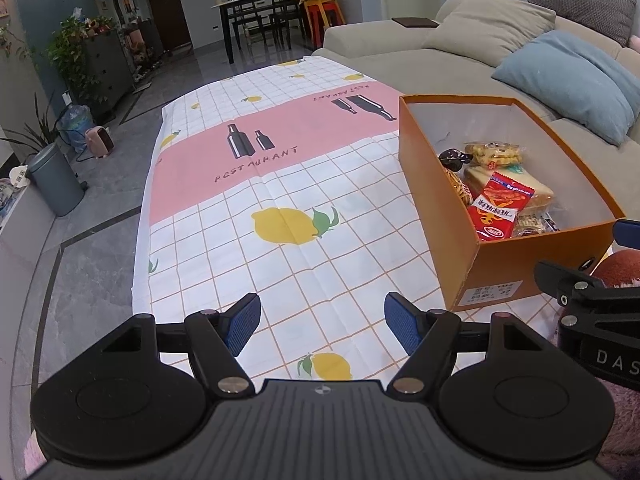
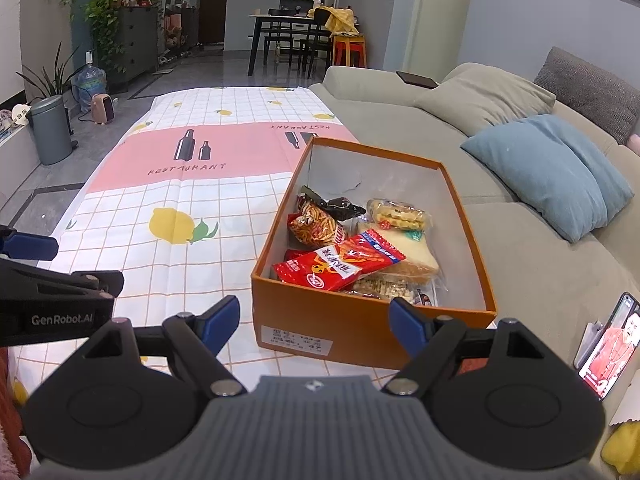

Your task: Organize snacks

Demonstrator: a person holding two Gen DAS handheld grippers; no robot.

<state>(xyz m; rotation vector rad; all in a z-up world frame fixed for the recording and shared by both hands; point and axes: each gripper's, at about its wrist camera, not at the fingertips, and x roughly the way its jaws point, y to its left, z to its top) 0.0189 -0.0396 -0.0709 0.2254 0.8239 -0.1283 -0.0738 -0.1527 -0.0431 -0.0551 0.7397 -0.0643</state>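
Note:
An orange cardboard box (image 2: 320,328) stands on the table's right side; it also shows in the left wrist view (image 1: 432,184). Inside lie several snack packs: a red packet (image 2: 340,264), a wrapped sandwich (image 2: 416,258), a yellow biscuit pack (image 2: 398,214), an orange stick-snack bag (image 2: 318,226) and a dark wrapper (image 2: 340,204). The red packet (image 1: 500,210) also shows in the left wrist view. My left gripper (image 1: 322,328) is open and empty, over the cloth to the box's left. My right gripper (image 2: 314,326) is open and empty, just before the box's near wall.
A lemon-and-bottle printed cloth (image 1: 280,160) covers the table. A grey sofa (image 2: 500,248) with a blue cushion (image 2: 560,172) runs along the right. A phone (image 2: 608,344) stands at the right. A bin (image 2: 50,128) and plants stand on the floor at left.

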